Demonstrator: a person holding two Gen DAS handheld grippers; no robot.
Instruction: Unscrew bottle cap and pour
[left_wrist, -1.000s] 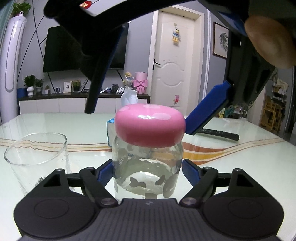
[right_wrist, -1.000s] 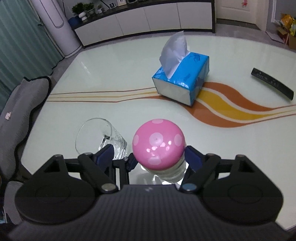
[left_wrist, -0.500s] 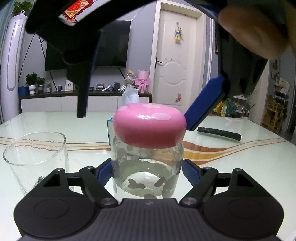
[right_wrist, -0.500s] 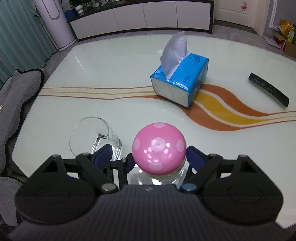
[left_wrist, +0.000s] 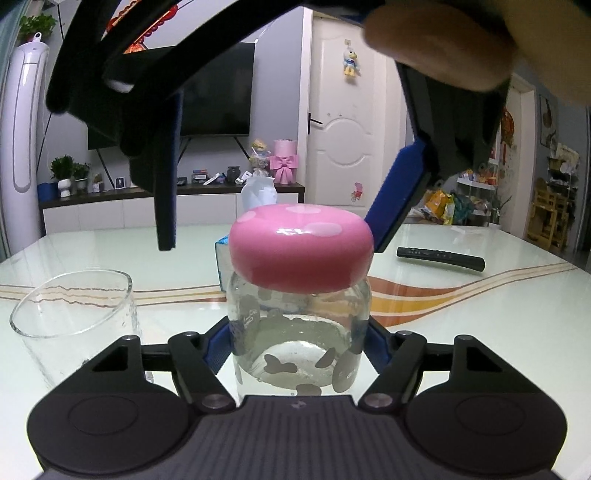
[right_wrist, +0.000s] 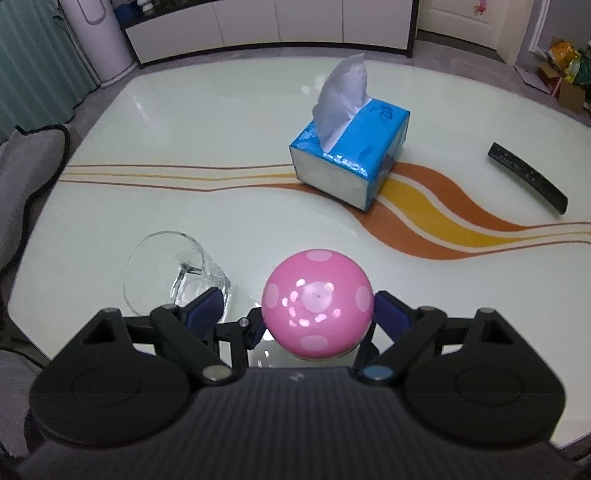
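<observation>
A clear glass bottle (left_wrist: 299, 332) with grey spots and a pink spotted dome cap (left_wrist: 301, 245) stands on the table. My left gripper (left_wrist: 297, 345) is shut on the bottle's body from both sides. My right gripper (right_wrist: 295, 312) hangs over the cap (right_wrist: 317, 304), open; its right blue pad (right_wrist: 391, 314) is beside the cap's rim and the left pad stands clear. In the left wrist view its blue fingers (left_wrist: 397, 199) straddle the cap from above. An empty clear drinking glass (left_wrist: 74, 299) stands left of the bottle, and it also shows in the right wrist view (right_wrist: 173, 275).
A blue tissue box (right_wrist: 351, 162) stands behind the bottle. A black remote (right_wrist: 526, 177) lies at the far right. The white glass table (right_wrist: 184, 140) has orange and yellow stripes. A grey chair (right_wrist: 26, 177) stands at its left edge.
My right gripper has come lower and closer around the pink cap. The bottle, the glass and my left gripper have stayed in place.
</observation>
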